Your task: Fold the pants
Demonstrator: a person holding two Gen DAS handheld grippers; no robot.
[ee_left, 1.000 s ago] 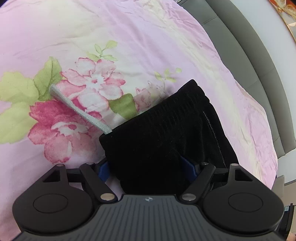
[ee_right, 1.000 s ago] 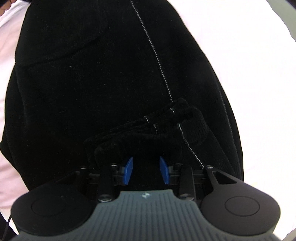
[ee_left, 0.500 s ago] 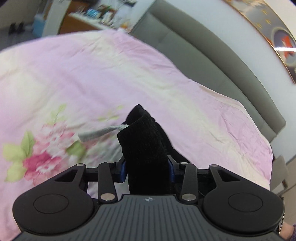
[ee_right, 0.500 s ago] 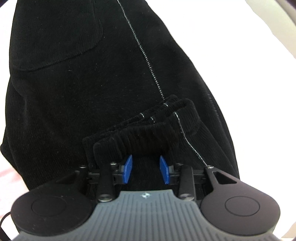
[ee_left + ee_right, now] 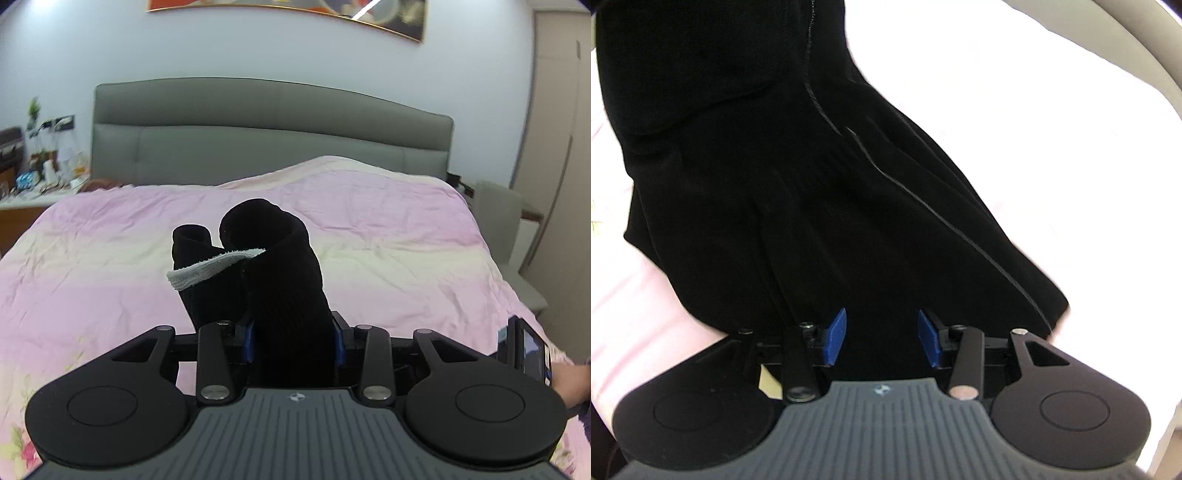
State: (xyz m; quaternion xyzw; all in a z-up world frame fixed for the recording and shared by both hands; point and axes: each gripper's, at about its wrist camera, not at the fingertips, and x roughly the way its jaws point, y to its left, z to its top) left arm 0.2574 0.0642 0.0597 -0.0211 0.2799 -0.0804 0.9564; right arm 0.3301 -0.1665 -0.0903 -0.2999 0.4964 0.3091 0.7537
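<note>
The left tongs are clamped on a bunched fold of the black pants; the blue pads press the ribbed cloth from both sides, the jaws having closed on it within the last second; the gathered waistband stands up past the tips in two dark rolls, with a grey-white drawstring sticking out across it to the left; this part of the pants is lifted clear above the pink bedspread.

The right tongs point steeply down at the pants, which spread wide across the view and lie over the pale bed cover; their jaws have just been opening, and the blue pads stand apart with black cloth filling the gap; whether the pads press on that cloth cannot be told, since it is dark and blurred there; a seam line runs slantwise down the fabric toward the right.

Behind the bed stands a grey padded headboard against a pale wall; a cluttered side table sits at the left; a framed picture hangs above; at the right edge of the left view part of a hand shows beside a small dark device.
</note>
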